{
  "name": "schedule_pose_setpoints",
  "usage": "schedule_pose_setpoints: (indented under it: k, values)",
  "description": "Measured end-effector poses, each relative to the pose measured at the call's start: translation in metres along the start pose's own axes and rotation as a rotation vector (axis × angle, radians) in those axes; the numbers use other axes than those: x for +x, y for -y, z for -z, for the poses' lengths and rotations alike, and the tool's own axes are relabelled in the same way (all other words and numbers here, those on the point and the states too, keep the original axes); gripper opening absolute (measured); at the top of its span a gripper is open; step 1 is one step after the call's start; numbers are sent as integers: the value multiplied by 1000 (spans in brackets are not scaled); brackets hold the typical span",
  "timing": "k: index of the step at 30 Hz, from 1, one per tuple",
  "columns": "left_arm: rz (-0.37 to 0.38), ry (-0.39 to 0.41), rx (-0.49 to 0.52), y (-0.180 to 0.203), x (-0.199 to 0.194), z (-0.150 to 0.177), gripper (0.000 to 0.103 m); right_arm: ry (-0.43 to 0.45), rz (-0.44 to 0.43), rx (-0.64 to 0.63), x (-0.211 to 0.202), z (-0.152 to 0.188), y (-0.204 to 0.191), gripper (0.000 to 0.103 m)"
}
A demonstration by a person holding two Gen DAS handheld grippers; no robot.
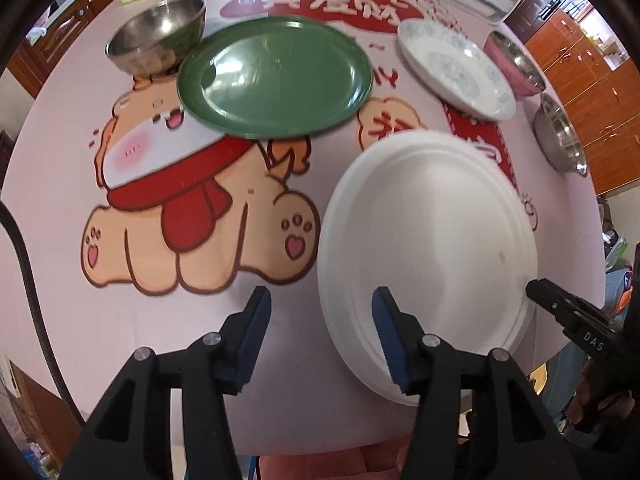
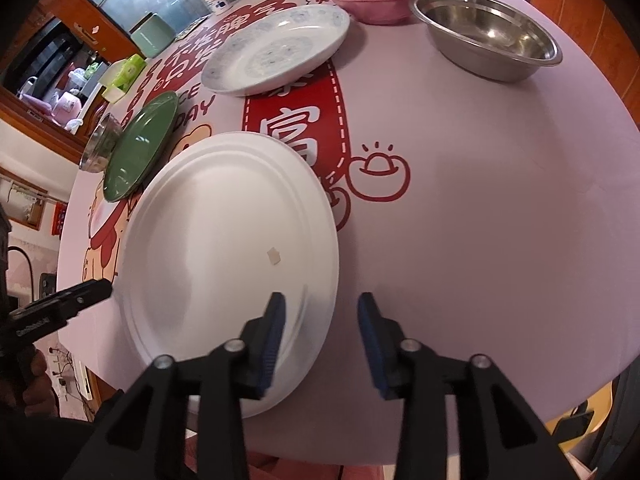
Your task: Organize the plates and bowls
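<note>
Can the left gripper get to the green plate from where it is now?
Probably yes. The left gripper is open, and only bare tablecloth lies between it and the green plate; the white plate sits off to one side.

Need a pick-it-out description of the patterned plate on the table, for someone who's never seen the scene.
Start at the round pink table with the red cartoon print. On its far side, past the big plain white plate, sits the patterned plate, right beside the pink bowl. It is the only plate with a pale blue floral pattern; the others are plain white or solid green.
</note>
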State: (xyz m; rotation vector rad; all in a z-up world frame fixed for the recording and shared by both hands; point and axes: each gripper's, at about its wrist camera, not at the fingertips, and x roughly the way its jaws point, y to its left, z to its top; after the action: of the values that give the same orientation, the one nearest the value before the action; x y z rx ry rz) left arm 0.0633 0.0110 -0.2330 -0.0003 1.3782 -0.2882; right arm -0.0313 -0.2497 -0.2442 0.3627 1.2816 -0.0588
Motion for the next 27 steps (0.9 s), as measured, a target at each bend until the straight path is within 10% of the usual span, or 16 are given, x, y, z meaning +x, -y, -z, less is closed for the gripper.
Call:
schedule_pose_setpoints:
  k: [8,27]
  values:
    - [-42,88,42,-2,-31,-16,64,38,49,30,-12,-1,-4,56]
    - [-52,211,124,-3,-67,-69,66,231,85,106,-51,-4,-7,56]
